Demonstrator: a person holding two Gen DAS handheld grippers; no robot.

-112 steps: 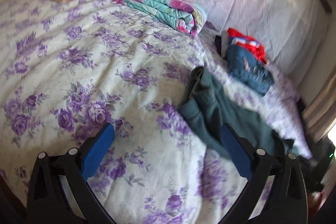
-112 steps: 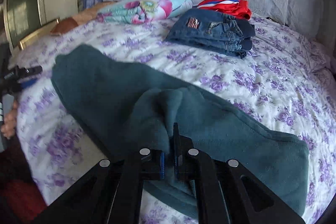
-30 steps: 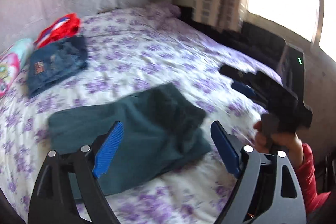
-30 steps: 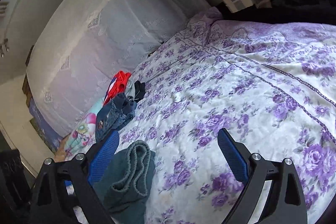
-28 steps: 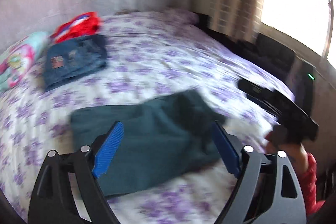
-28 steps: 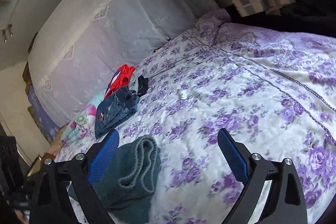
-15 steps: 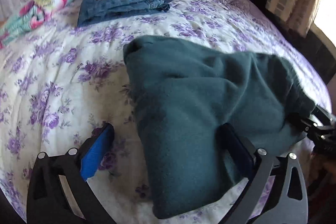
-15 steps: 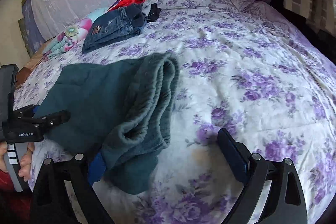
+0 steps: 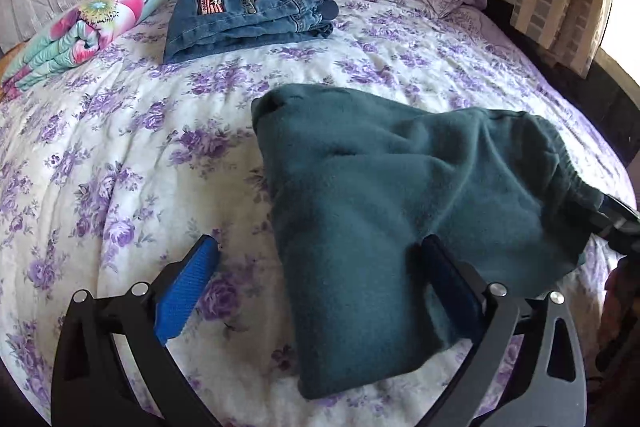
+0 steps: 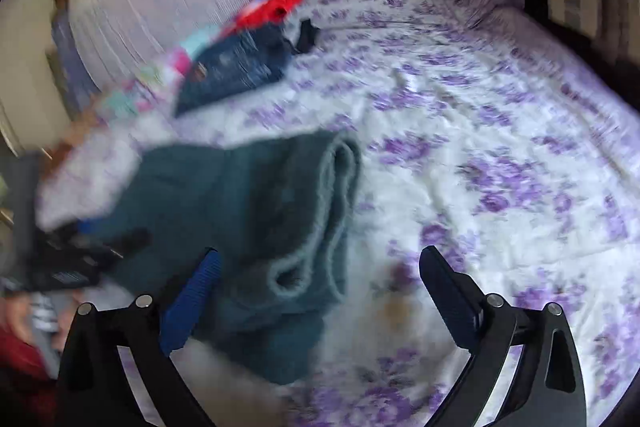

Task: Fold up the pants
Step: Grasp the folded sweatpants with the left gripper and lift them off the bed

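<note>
Pants [image 9: 380, 195], green and partly folded, lie on the bed [image 9: 120, 155] in front of the jeans [image 9: 248, 15]. Left gripper [image 9: 320, 271] and right gripper [image 10: 316, 275] gape empty; a one-layer pinch could undo the fold.

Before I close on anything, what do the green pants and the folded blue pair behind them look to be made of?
Green pants: apparently fleece or brushed knit, matte and fuzzy, with soft rounded creases and a ribbed waistband.
Blue pair: denim, judging by the faded blue weave, contrast stitching and sewn brand patch; it holds crisp, stiff folds.
</note>
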